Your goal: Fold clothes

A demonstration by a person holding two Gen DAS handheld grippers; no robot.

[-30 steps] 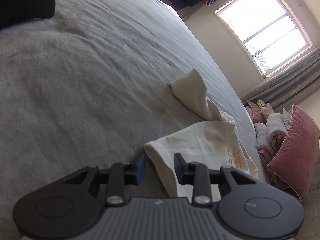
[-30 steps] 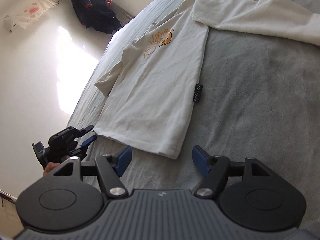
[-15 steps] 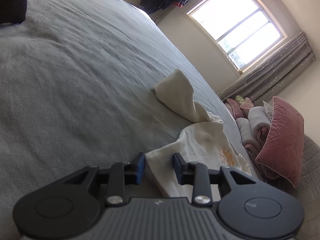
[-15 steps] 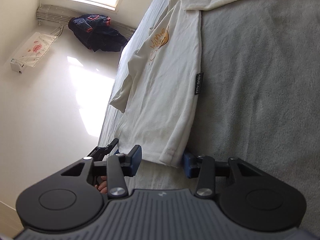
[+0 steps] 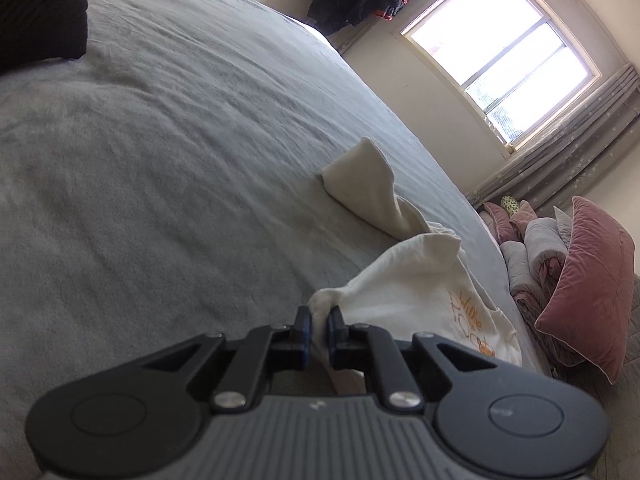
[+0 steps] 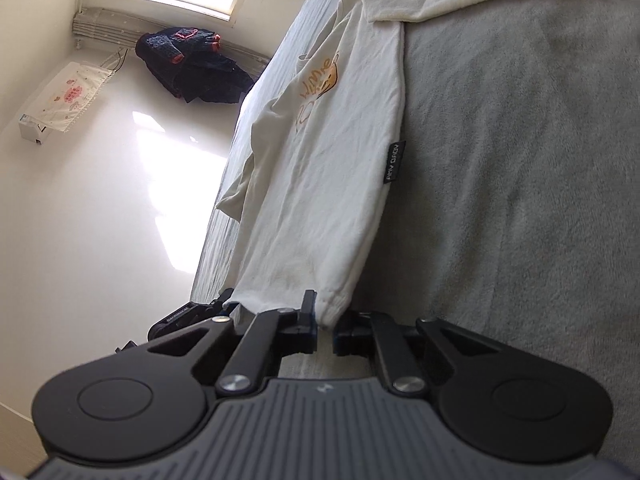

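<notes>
cream t-shirt [image 6: 328, 184] lies spread on grey bed [image 6: 520, 200], unfolded. left gripper [image 5: 319, 326] and right gripper [image 6: 325, 326] each pinch a hem corner. no fold made yet; all folding remains.

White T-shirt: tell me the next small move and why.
Probably lift both hem corners together and carry them toward the collar. The left gripper and right gripper each appear shut on a bottom corner of the white T-shirt, which lies flat on the grey bedspread.

Shirt [image 6: 332, 184] sleeve cut off at top right edge, label [image 6: 394, 161] lettering too small to read, dark cushion [image 5: 40, 8] cropped at top left corner
</notes>
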